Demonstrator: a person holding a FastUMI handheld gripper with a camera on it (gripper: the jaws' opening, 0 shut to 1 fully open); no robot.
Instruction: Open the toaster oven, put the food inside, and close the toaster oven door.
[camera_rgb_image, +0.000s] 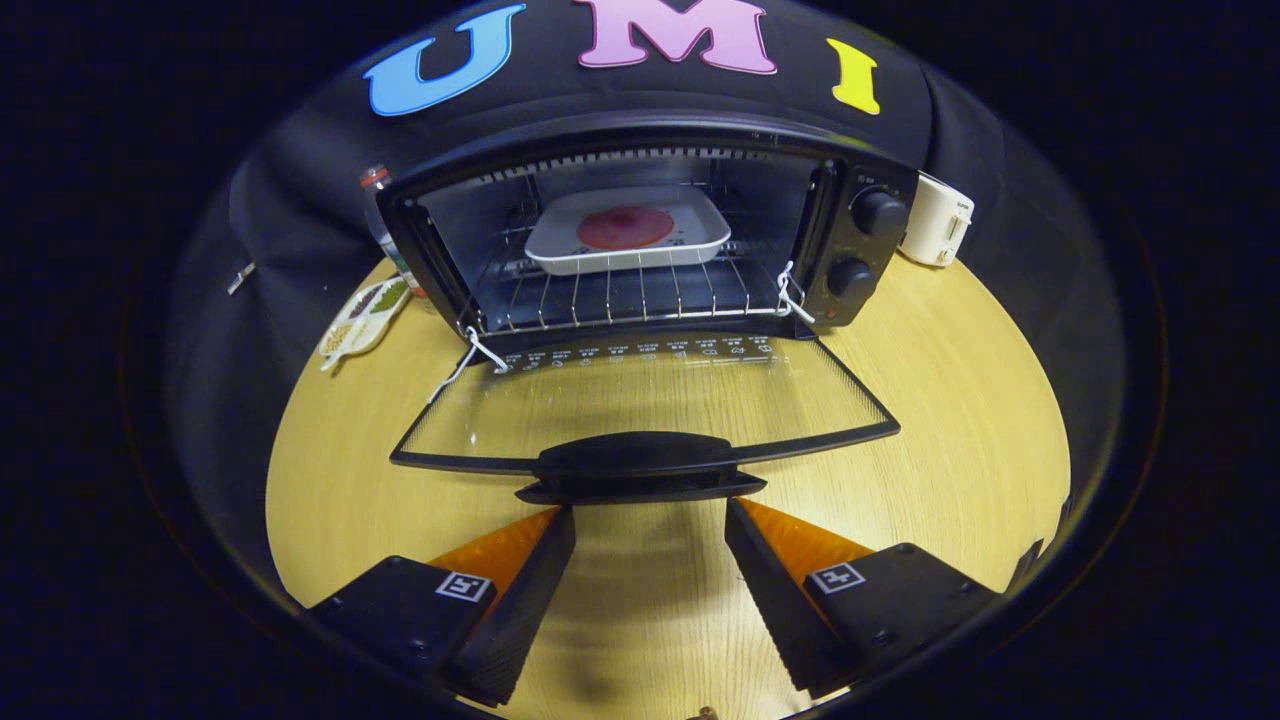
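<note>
Wood table (950, 420) | oven door (640, 400) down (flat) | hand-held gripper (650, 520) spread, empty

A staged booth dressed up as a kitchen corner: black cloth (300, 200) hangs as the back wall behind a pale wooden surface (950, 400). On it stands a toaster oven (850, 230), door down, a tray (630, 245) on its rack. A white toaster (938, 222) sits at one side, a bottle (385, 235) and a leaf-shaped dish (362, 318) at the other.
</note>
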